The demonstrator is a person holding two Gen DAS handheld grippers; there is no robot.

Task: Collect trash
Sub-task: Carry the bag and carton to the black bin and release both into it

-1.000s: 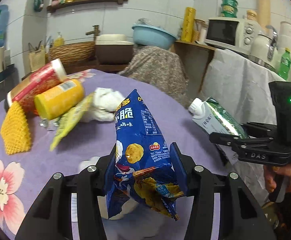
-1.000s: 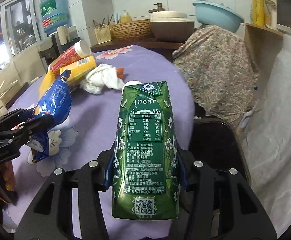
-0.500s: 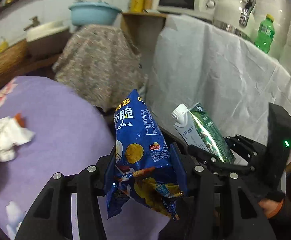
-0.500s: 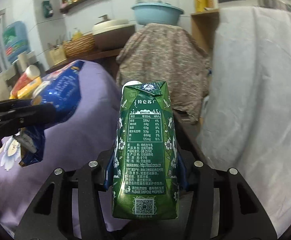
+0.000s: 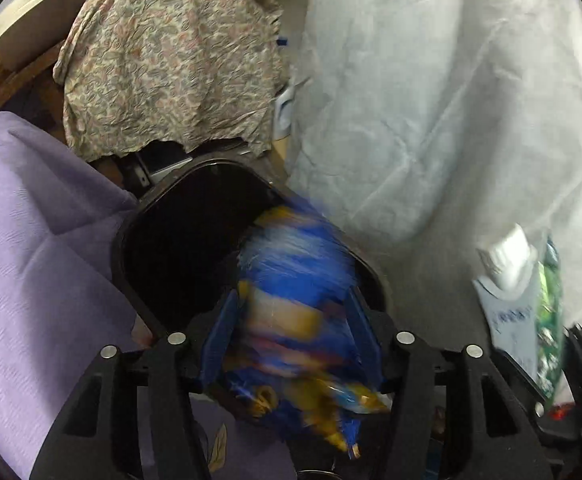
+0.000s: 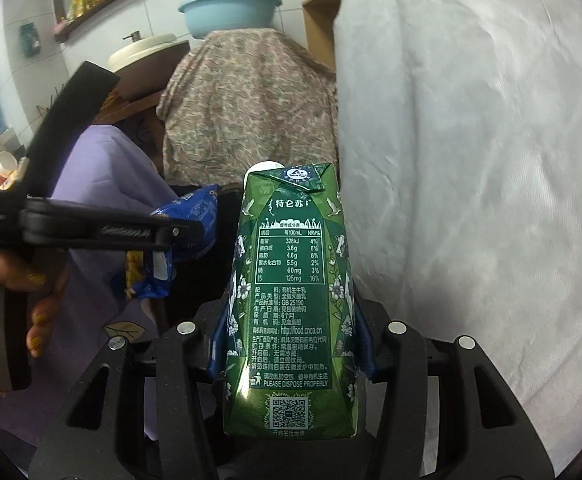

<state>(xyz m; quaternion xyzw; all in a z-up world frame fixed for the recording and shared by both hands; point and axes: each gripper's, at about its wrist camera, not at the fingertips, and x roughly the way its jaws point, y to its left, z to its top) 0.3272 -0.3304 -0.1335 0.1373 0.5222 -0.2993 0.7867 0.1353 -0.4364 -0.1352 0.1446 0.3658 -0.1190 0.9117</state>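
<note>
blurred snack bag (image 5: 291,304) between opening left jaws, above black bin (image 5: 179,240)

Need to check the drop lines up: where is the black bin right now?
In the left wrist view, the black bin stands open between the purple tablecloth and white sheet, beneath the blue snack bag.

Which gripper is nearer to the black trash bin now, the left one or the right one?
Left. The left gripper hangs right over the black trash bin, jaws opening around the blurred blue snack bag. The right gripper holds the green milk carton off to the side.
</note>
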